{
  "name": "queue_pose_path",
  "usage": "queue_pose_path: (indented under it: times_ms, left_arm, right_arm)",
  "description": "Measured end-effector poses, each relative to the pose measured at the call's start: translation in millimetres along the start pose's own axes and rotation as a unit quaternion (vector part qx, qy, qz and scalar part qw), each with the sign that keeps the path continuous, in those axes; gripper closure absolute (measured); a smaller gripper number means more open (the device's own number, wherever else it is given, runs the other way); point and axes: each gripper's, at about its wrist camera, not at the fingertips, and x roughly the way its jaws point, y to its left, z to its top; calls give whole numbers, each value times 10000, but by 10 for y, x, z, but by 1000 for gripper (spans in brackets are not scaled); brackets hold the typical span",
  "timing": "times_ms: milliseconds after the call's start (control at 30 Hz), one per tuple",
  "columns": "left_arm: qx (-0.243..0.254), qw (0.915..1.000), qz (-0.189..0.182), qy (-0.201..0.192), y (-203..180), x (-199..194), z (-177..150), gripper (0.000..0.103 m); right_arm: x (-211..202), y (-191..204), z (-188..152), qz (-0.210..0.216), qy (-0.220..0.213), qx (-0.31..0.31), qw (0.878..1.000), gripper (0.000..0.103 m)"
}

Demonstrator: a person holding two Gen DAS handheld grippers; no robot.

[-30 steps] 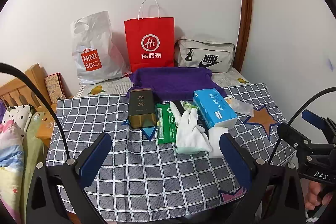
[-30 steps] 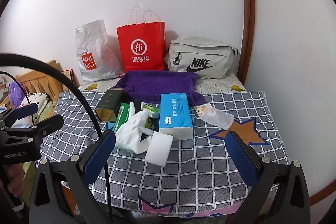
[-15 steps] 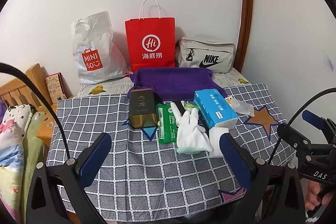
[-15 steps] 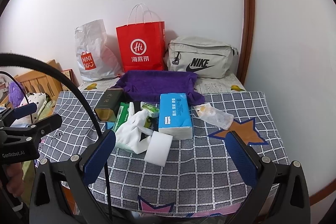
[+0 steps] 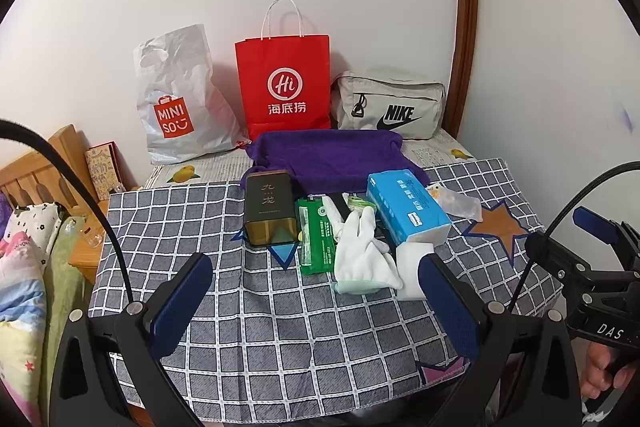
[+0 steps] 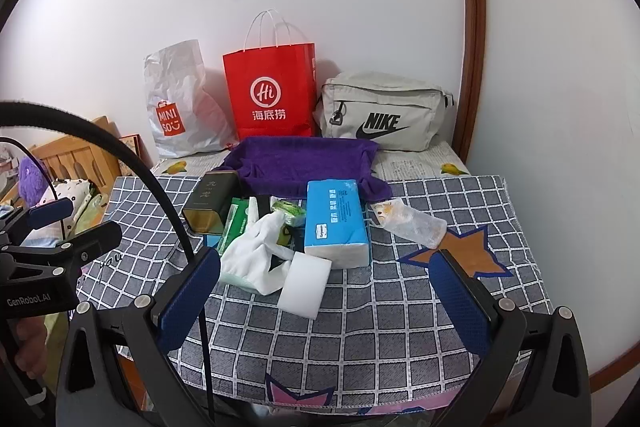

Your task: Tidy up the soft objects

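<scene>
Soft things sit bunched at the middle of the table [image 5: 168, 227]: white glove [image 5: 364, 259], white sponge [image 6: 306, 285] touching it toward the near edge, blue tissue pack [image 5: 406, 207] on the right, and purple towel [image 5: 328, 159] toward the far edge. Left tool [image 5: 316, 307] and right tool [image 6: 324, 303] both hover wide and empty above the near edge.
</scene>
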Motion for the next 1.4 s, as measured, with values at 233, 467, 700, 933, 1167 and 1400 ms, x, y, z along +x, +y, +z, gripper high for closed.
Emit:
queue_pose_path:
  times_ms: [233, 467, 700, 933, 1167, 1400]
  left_arm:
    - [39, 10000, -3, -19, -29, -6, -20, 0]
    - [45, 10000, -10, -19, -40, 0, -22, 0]
    - [151, 9999, 18, 44, -114, 62, -35, 0]
    - [44, 9997, -215, 131, -26, 186, -56, 0]
    - [-148, 9983, -150, 547, 104, 562, -154, 0]
    - [-212, 9954, -74, 932, 209, 942, -271, 0]
  right_arm:
    - [3, 6, -1, -10, -1, 1, 10000, 1]
    - [22, 17, -11, 36, -31, -17, 10000, 1]
    - [81, 66, -41, 108, -21, -170, 9998, 1]
    - [182, -33, -74, 16, -46, -202, 9998, 1]
    - [583, -208, -179, -47, 379, 21, 9993, 1]
    - [1115, -218, -374, 191, 876, 138, 9959, 1]
